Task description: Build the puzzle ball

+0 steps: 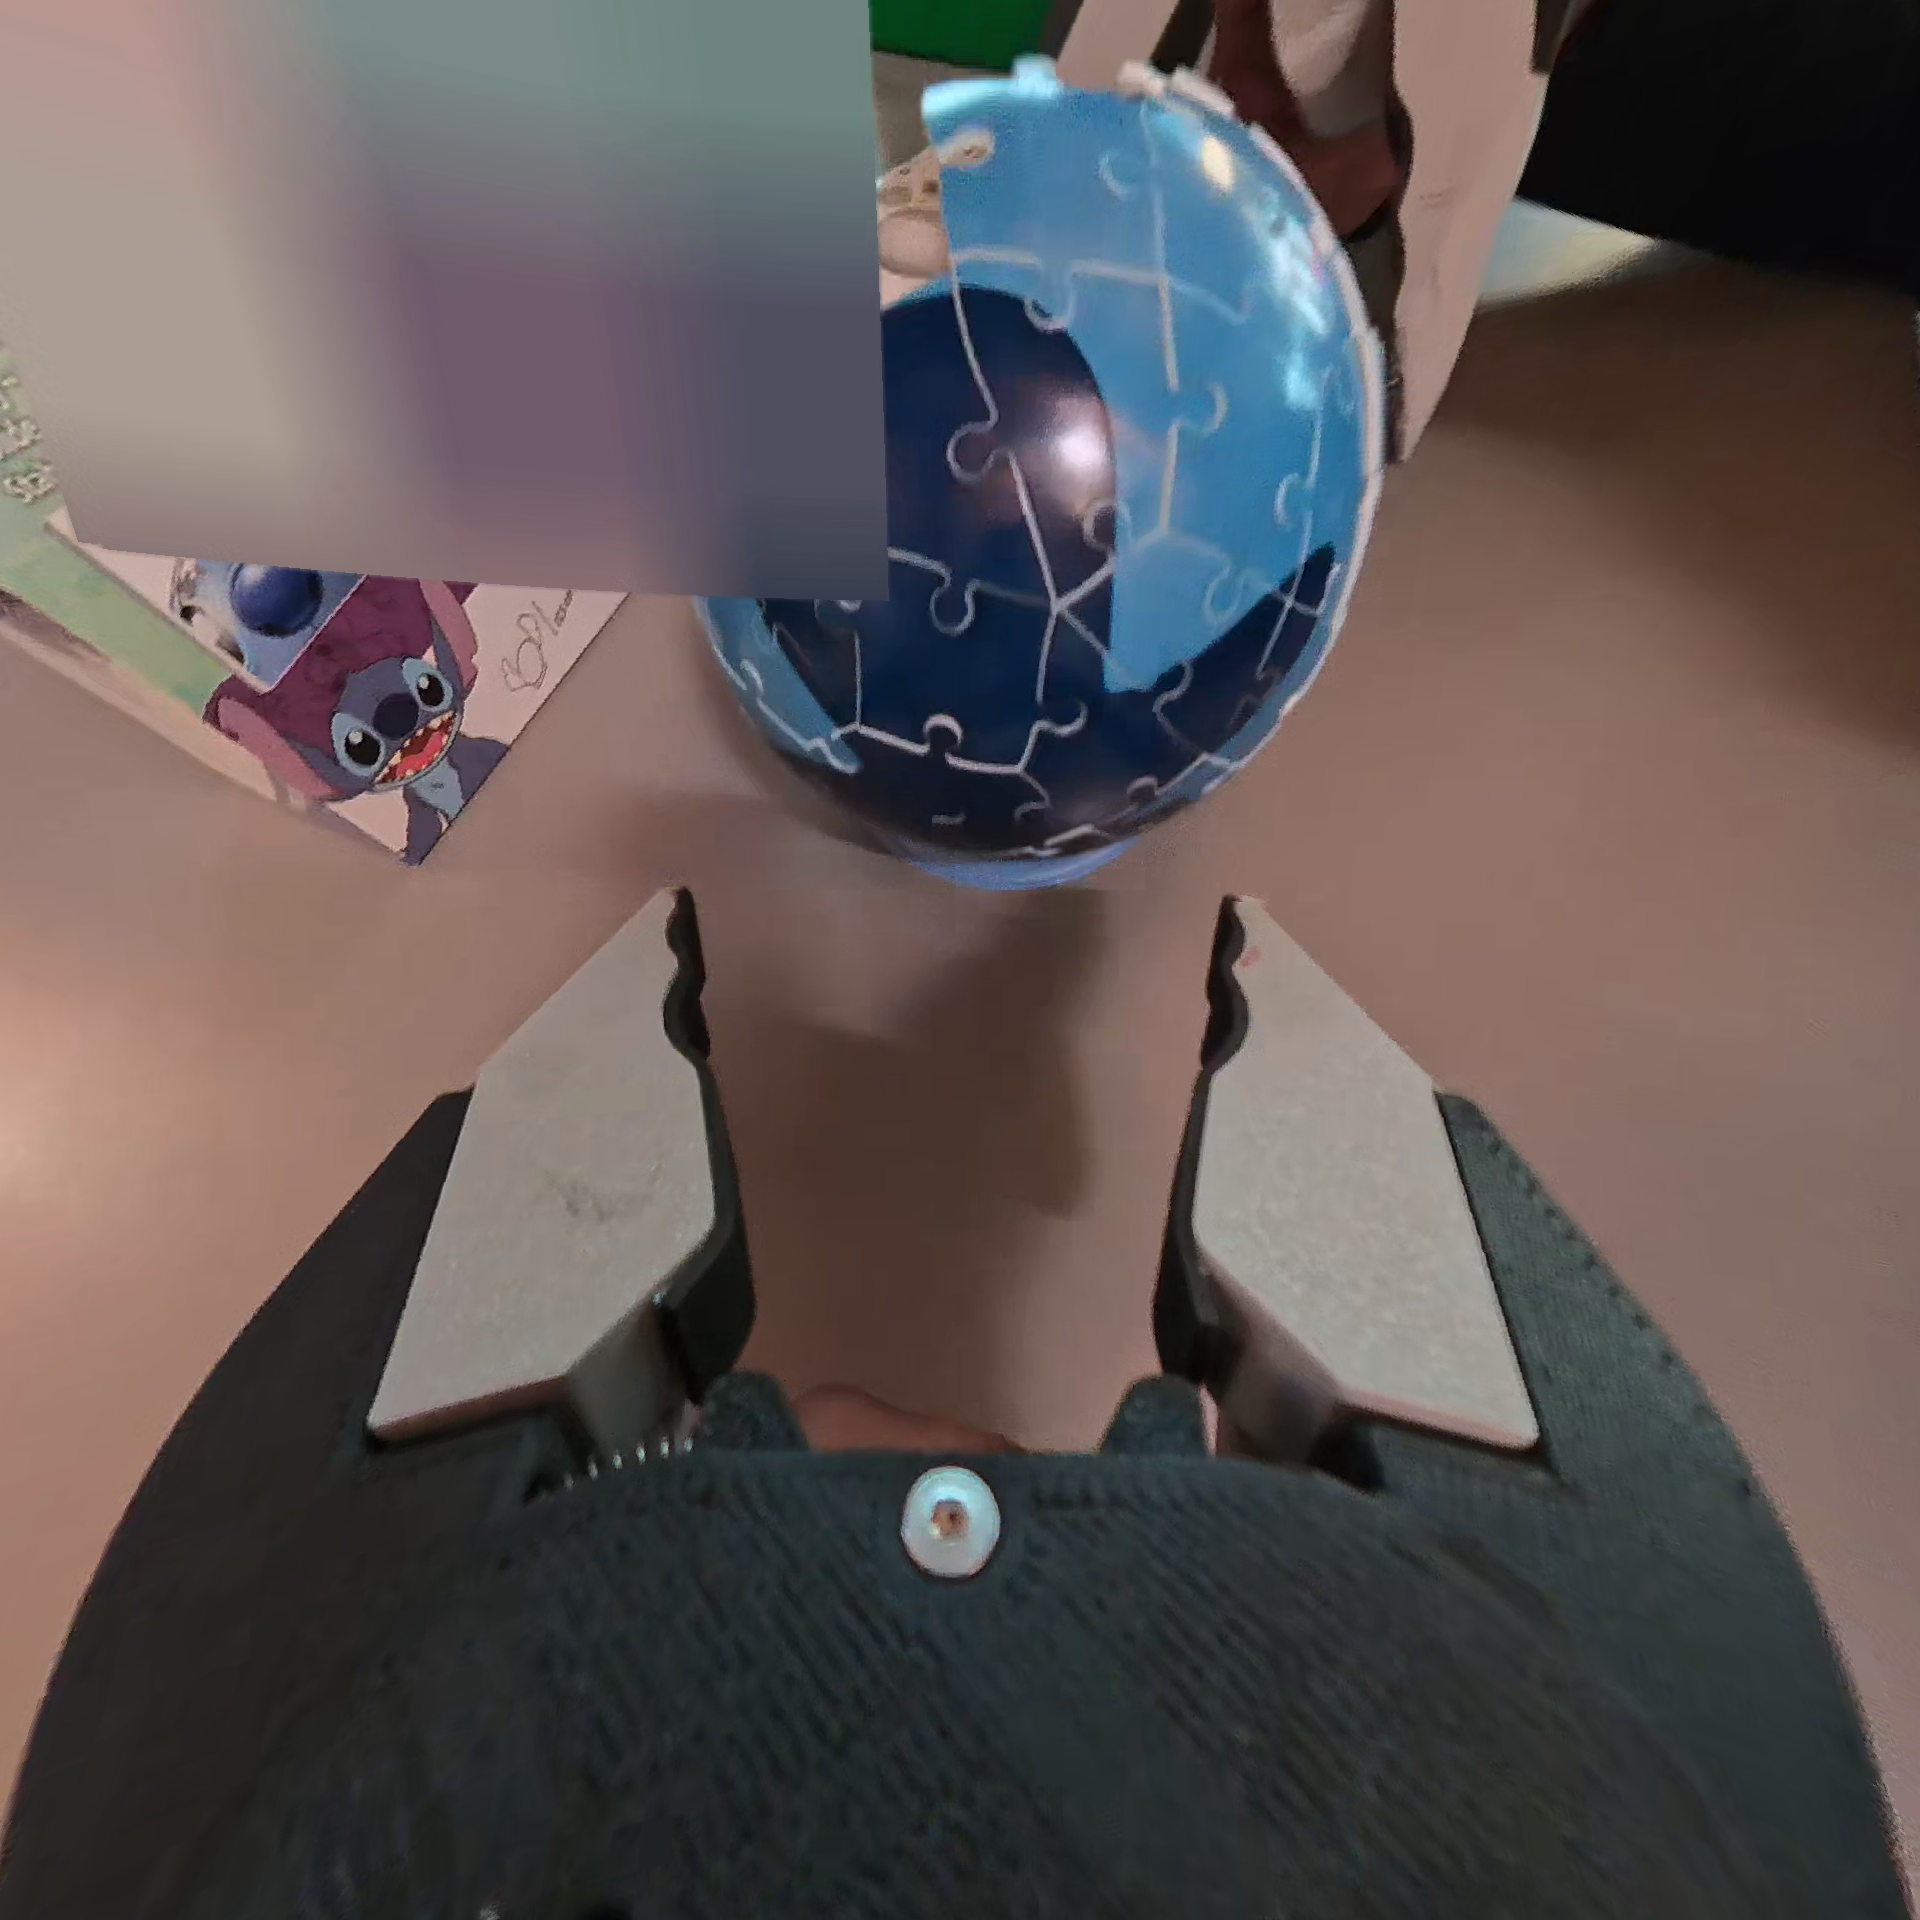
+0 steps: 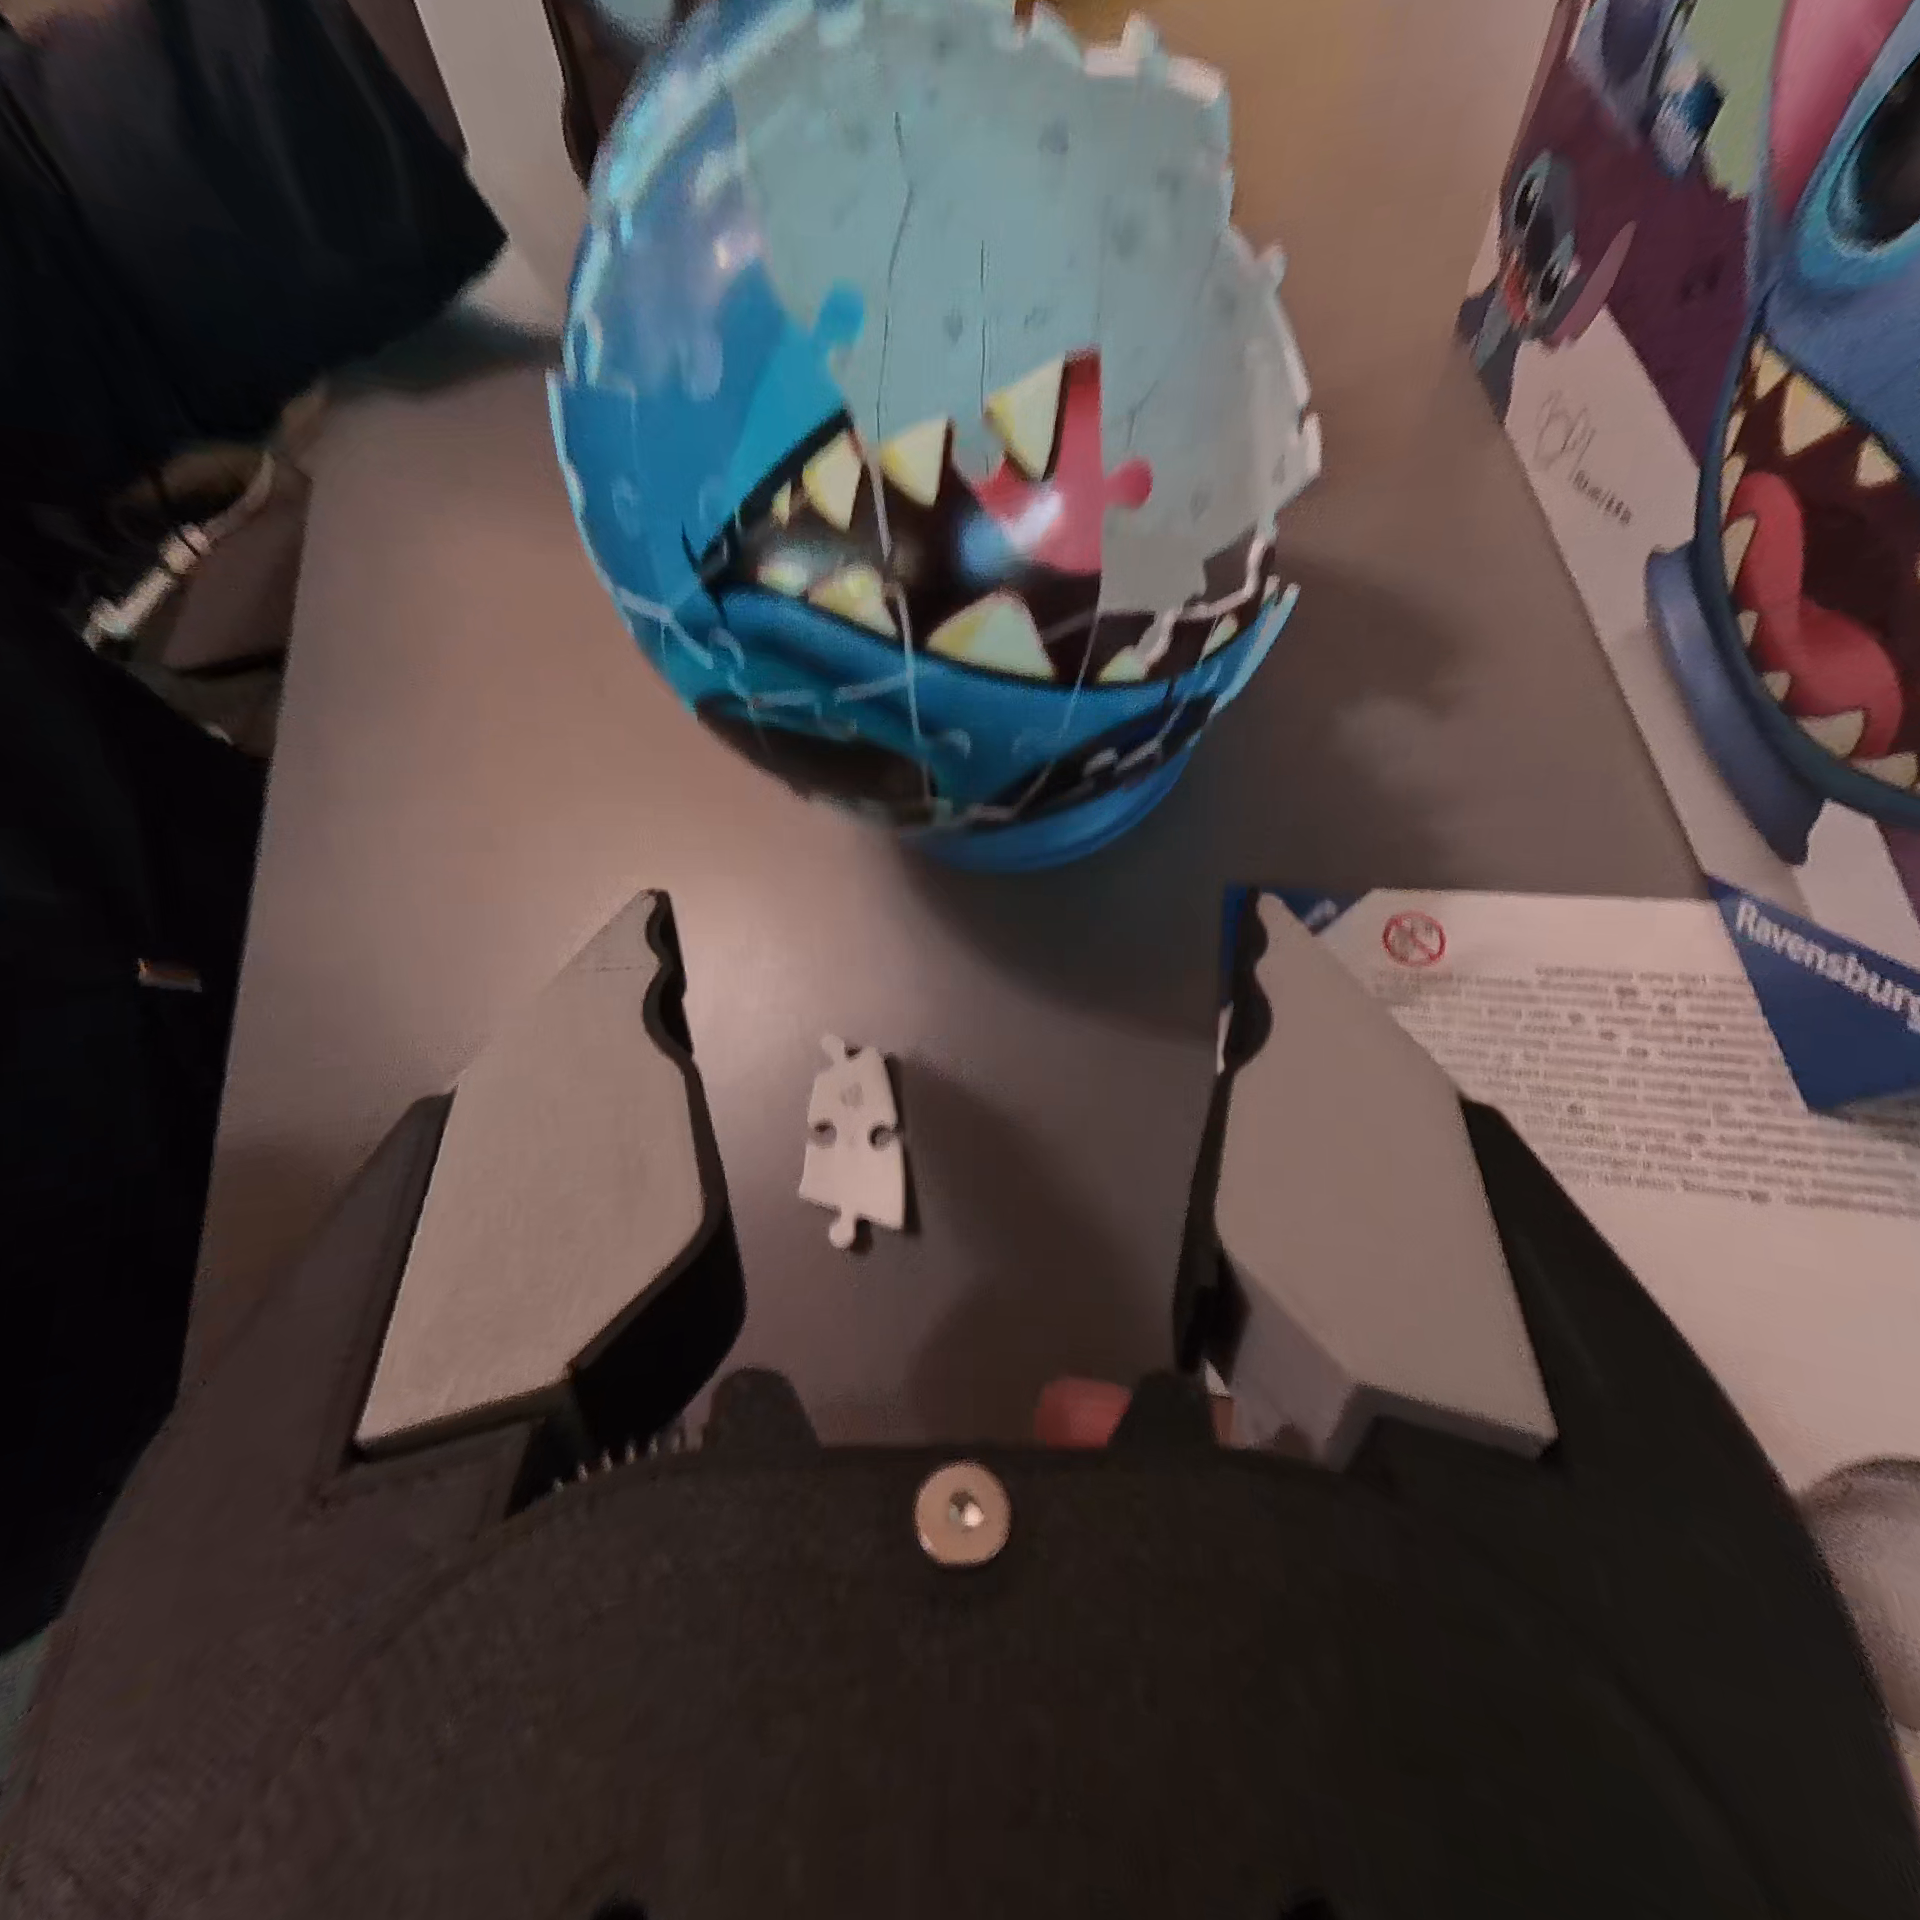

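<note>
A partly built blue puzzle ball (image 1: 1122, 499) stands on a blue base ring on the table, its top open with jagged edges. From the right wrist view the puzzle ball (image 2: 914, 499) shows a toothed mouth and the pale inner side of its far pieces. A loose pale puzzle piece (image 2: 860, 1138) lies face down on the table between the fingers of my right gripper (image 2: 951, 956), which is open and empty. My left gripper (image 1: 956, 930) is open and empty, just short of the ball's base.
The puzzle box (image 2: 1745, 416) with a cartoon creature stands to the right of the ball, and a printed leaflet (image 2: 1621, 1060) lies before it. The box also shows in the left wrist view (image 1: 343, 707). A pale upright post (image 1: 1444, 229) stands behind the ball. The table (image 1: 1558, 831) is brownish grey.
</note>
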`<action>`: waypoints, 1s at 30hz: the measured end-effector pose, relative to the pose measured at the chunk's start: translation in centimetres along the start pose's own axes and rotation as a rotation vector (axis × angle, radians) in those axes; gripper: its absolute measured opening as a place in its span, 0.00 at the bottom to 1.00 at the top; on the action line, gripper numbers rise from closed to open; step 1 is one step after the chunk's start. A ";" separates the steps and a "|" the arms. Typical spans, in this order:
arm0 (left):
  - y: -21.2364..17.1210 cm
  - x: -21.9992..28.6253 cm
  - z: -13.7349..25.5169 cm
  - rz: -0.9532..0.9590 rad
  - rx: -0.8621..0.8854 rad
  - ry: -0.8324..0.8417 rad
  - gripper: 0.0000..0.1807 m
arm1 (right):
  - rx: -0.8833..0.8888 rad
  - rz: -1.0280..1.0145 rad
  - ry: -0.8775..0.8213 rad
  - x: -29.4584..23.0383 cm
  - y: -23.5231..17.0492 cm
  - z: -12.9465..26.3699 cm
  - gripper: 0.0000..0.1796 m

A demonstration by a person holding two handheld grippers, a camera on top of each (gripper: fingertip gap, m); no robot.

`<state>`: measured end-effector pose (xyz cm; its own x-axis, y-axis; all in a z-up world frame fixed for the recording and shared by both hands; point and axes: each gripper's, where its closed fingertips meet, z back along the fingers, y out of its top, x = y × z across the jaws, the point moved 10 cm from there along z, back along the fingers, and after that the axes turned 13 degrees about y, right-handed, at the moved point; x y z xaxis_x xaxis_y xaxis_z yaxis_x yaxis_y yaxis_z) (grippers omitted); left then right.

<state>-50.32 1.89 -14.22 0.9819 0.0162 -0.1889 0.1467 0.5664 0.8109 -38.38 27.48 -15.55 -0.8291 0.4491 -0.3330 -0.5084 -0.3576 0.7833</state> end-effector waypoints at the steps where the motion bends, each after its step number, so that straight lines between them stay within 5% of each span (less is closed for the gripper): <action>1: -0.3 0.0 0.0 0.002 -0.005 0.005 0.53 | -0.028 0.011 -0.009 -0.2 -0.3 0.1 0.57; 10: -2.3 0.4 -0.2 -0.029 -0.105 0.011 0.52 | -0.167 0.070 0.000 0.6 -0.6 -2.8 0.59; 30: -3.0 -0.4 1.8 -0.020 -0.125 0.007 0.51 | -0.187 0.144 0.149 -2.6 -0.3 -5.7 0.56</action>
<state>-50.90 -1.29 -15.62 0.9780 0.0093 -0.2085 0.1497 0.6649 0.7318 -37.38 21.78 -17.88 -0.9139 0.2620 -0.3100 -0.4056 -0.5601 0.7224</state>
